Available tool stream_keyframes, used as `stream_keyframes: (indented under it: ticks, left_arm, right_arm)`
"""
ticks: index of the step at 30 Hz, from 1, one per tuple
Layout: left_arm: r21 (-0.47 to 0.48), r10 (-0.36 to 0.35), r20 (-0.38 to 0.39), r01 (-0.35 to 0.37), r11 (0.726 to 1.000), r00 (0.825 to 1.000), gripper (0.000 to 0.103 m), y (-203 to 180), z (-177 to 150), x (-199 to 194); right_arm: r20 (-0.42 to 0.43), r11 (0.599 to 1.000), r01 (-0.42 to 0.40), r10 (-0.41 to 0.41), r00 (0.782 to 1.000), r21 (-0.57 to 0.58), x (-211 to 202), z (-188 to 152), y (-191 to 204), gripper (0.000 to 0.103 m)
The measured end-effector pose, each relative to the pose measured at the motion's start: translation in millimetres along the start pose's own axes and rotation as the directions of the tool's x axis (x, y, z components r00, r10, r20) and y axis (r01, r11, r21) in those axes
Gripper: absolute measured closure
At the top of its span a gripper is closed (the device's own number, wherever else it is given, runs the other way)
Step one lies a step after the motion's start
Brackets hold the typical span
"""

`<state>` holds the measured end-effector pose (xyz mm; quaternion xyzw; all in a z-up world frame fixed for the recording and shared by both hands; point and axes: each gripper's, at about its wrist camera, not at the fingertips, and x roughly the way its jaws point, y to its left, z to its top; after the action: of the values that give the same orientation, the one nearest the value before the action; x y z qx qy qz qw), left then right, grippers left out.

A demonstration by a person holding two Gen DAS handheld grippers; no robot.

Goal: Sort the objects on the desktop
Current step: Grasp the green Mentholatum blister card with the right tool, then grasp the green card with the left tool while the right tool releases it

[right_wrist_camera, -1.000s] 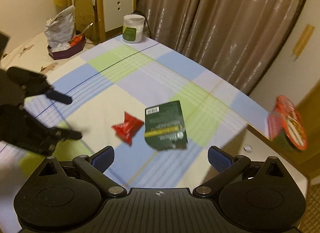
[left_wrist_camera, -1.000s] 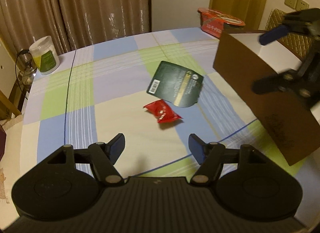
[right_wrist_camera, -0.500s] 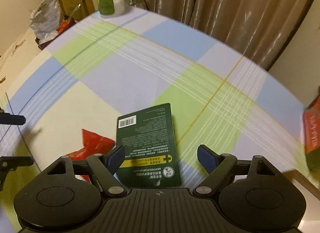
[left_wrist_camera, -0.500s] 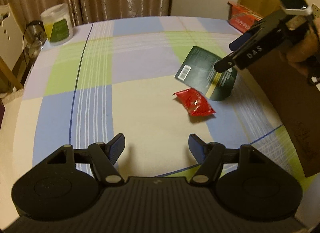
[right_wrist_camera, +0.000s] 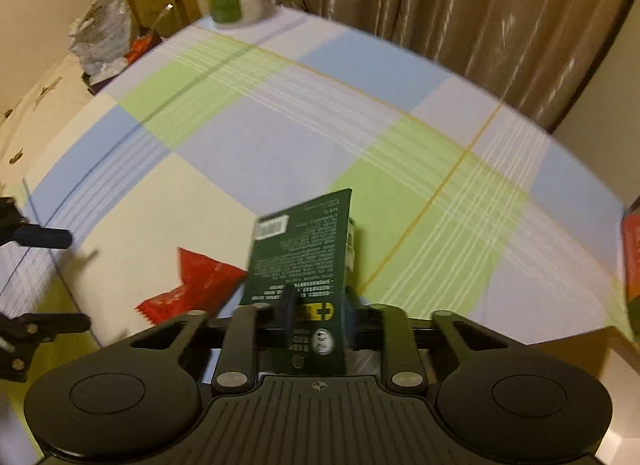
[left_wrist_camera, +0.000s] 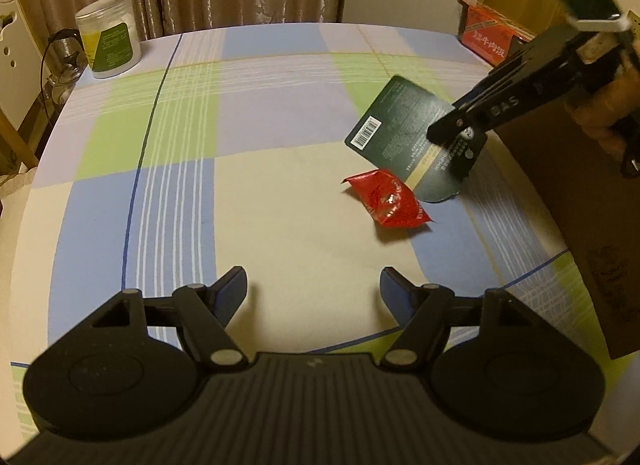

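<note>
Here right gripper [right_wrist_camera: 316, 317] fingers pinching green packet [right_wrist_camera: 304, 249], red wrapper [left_wrist_camera: 386, 199] half hidden, left gripper [left_wrist_camera: 312, 289] fingers spread

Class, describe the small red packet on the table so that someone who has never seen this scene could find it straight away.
Start at the checked tablecloth in blue, green and cream. Near its middle, on a cream square, the red packet lies beside the dark green pouch that the right hand-held gripper is pinching. It is the only crinkled, shiny, bright red thing lying flat there.

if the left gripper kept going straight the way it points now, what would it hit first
Probably bare tablecloth: nothing lies between the open left gripper fingers. The red packet sits farther on and to the right, likely off that line.
</note>
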<state>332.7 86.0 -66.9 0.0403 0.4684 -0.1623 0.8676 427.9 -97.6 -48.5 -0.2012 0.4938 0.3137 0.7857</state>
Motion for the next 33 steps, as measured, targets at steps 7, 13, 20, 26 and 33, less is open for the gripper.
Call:
stream_keyframes:
  ticks: [7,13,20,26,33]
  left_arm:
    - [-0.011,0.002,0.013,-0.002,1.0,1.0,0.033,-1.2,-6.0,-10.4]
    - [-0.029,0.029,0.02,-0.028,0.999,0.999,0.032,8.2,-13.5,-22.9]
    - [-0.047,0.025,0.042,-0.023,0.999,0.999,0.032,15.6,-11.9,-31.9]
    - [0.056,-0.047,0.116,0.041,0.998,0.992,0.032,7.3,16.6,-35.4]
    - [0.257,-0.151,0.11,0.118,0.959,0.982,0.032,-19.2,50.9,-31.1]
  right_arm:
    - [0.075,0.975,0.07,-0.055,0.996,-0.212,-25.6,-12.4,72.0,0.1]
    - [0.072,0.943,0.09,-0.07,0.995,-0.319,-8.7,-22.7,114.7,0.102]
    - [0.069,0.954,0.063,-0.044,0.997,-0.292,-8.9,-33.8,122.5,0.101]
    - [0.066,0.949,0.077,-0.06,0.996,-0.305,-16.5,-49.7,126.9,0.101]
    - [0.102,0.916,0.121,-0.089,0.991,-0.382,-17.6,-83.5,148.4,0.014]
